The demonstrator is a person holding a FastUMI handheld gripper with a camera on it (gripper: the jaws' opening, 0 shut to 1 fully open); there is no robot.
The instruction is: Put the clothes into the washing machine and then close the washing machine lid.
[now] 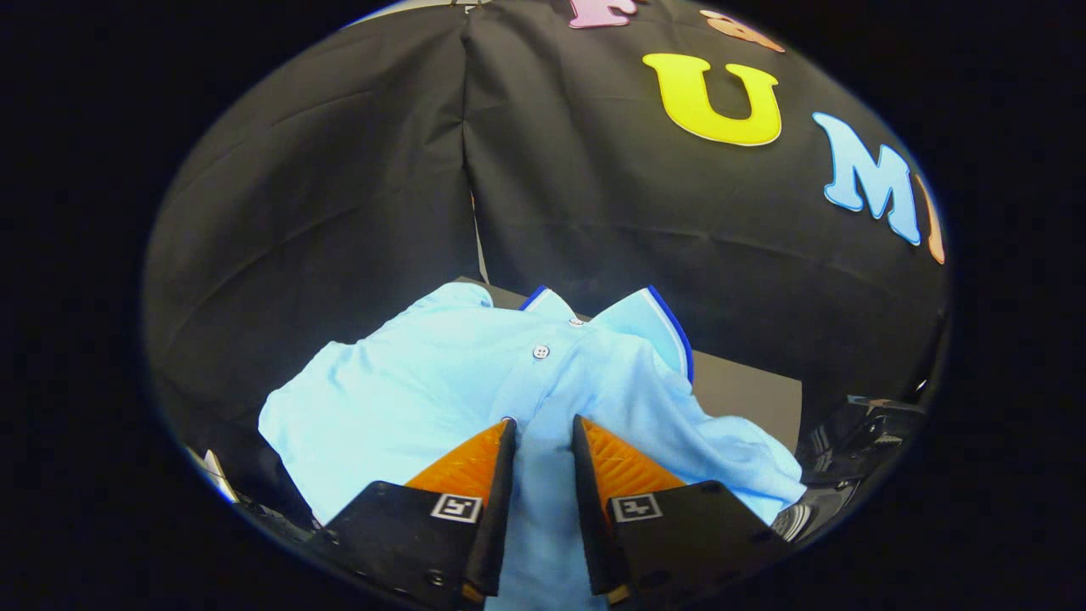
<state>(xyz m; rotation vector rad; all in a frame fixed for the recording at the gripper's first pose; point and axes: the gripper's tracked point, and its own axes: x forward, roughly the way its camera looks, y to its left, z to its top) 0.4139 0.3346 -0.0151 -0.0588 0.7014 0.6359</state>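
A: Gripper [543, 434]: clenched on the light-blue buttoned polo shirt [441, 382], placket fold between both fingers.

B: Risk: thin fold probably slips; trailing sleeves could snag. Washing machine position unclear.

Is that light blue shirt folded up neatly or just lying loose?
Loose: the shirt is spread and rumpled, collar open, one fold gathered between the fingers of the gripper.

Light's hitting the shirt [441, 382] pretty hard from above, it's nearly washed out. I get heavy fisheye bending and dim edges.
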